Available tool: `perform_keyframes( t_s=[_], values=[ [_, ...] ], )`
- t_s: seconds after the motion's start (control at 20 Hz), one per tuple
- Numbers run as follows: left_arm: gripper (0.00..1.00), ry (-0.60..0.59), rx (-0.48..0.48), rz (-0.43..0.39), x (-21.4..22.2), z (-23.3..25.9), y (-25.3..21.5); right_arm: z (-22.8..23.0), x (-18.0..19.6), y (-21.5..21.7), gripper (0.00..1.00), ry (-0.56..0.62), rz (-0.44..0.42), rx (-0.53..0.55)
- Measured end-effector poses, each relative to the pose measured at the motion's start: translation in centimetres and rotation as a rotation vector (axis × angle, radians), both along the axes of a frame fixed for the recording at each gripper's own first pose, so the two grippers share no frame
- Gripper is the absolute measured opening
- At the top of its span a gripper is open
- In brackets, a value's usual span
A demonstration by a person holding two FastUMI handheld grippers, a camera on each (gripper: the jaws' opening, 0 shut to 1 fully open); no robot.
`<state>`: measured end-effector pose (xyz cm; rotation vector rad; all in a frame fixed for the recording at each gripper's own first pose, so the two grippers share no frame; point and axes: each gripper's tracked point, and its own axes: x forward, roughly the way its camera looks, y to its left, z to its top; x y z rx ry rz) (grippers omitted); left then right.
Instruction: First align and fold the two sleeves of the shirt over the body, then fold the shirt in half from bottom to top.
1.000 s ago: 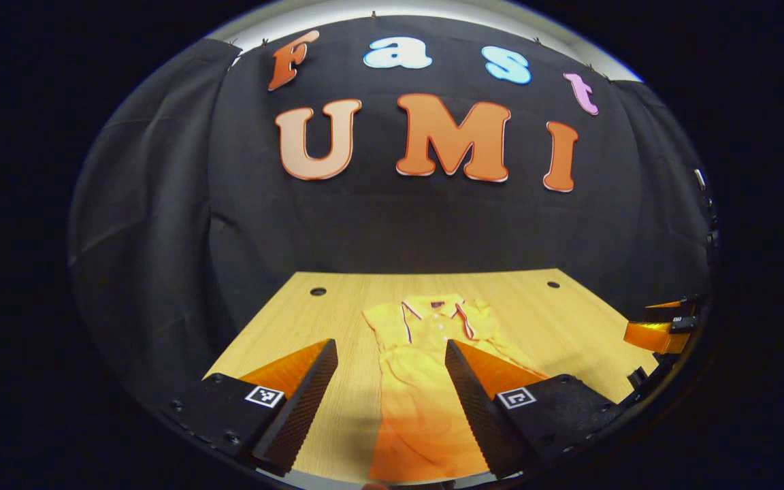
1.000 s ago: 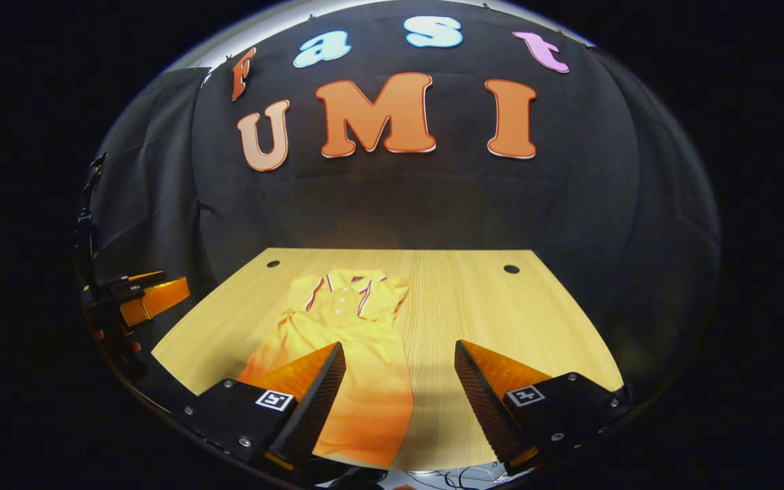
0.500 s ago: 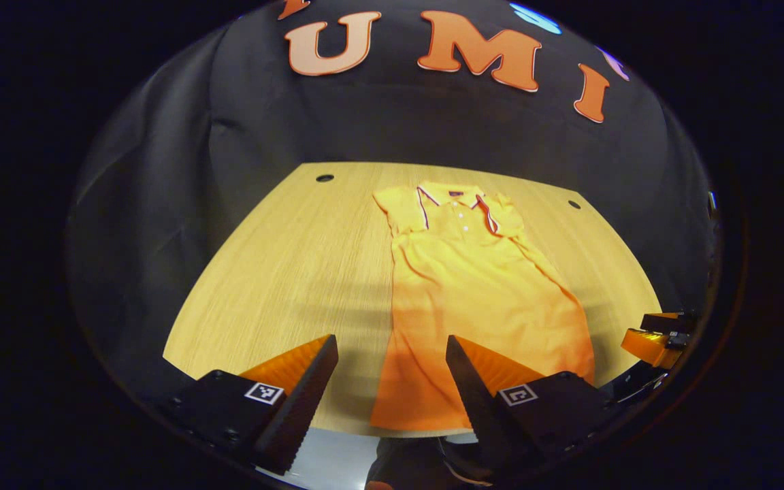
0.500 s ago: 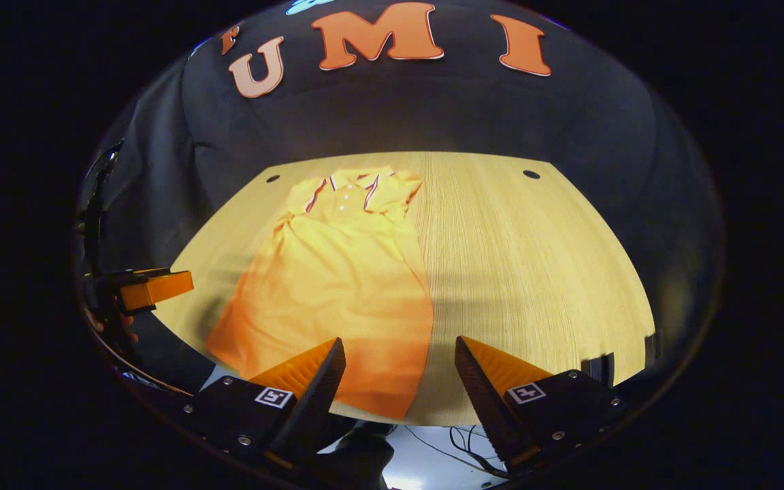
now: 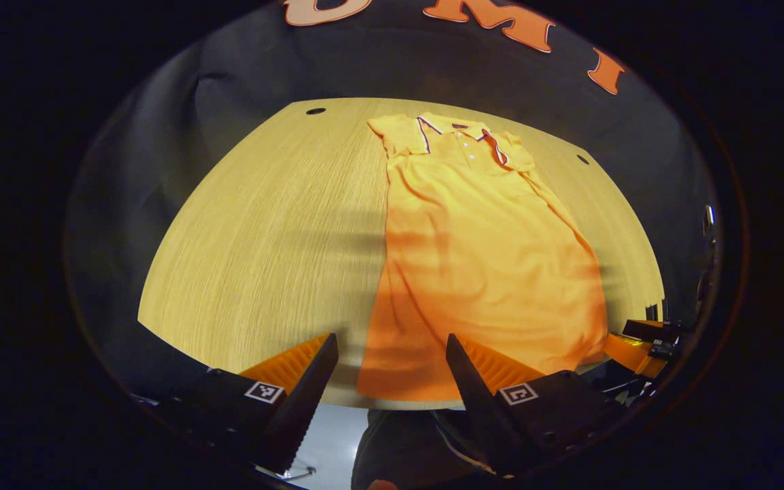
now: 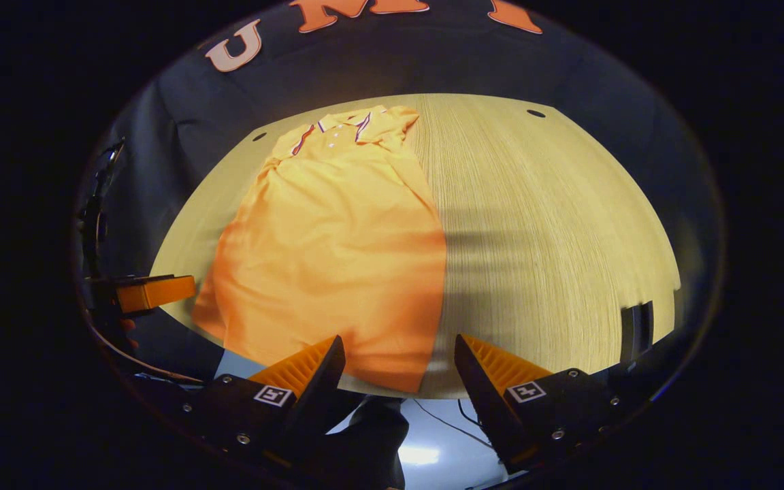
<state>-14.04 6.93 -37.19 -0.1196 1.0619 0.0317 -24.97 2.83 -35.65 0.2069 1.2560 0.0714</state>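
An orange polo shirt [image 5: 484,252] lies flat on the wooden table [image 5: 276,224], collar at the far end, sleeves folded in over the body, hem at the near edge. In the right gripper view the same shirt [image 6: 334,238] lies left of centre. My left gripper [image 5: 392,354] hangs open above the hem's left corner, nothing between its fingers. My right gripper [image 6: 399,354] hangs open above the hem's right corner, also holding nothing. The right gripper [image 5: 644,344] shows at the right rim of the left gripper view, and the left gripper [image 6: 150,292] at the left rim of the right gripper view.
The table [image 6: 555,224] has small round holes near its far corners [image 5: 315,111] [image 6: 535,113]. Black cloth walls close in the far side. Below the near table edge are a pale floor [image 6: 426,446], cables and a dark shape.
Both grippers have risen and tilted down toward the table, drawing back to the near edge. The whole shirt and its hem now show; both stay open.
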Motion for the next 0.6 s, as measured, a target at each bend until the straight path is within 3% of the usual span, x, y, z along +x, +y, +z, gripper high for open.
perform_keyframes(
  t_s=[0.6],
  values=[
    [0.99, 0.004, -0.025, 0.01, 0.4, 0.0, 0.1, 0.9, 1.8, -1.1, 0.99, -0.051, -0.012, -0.032]
  ],
)
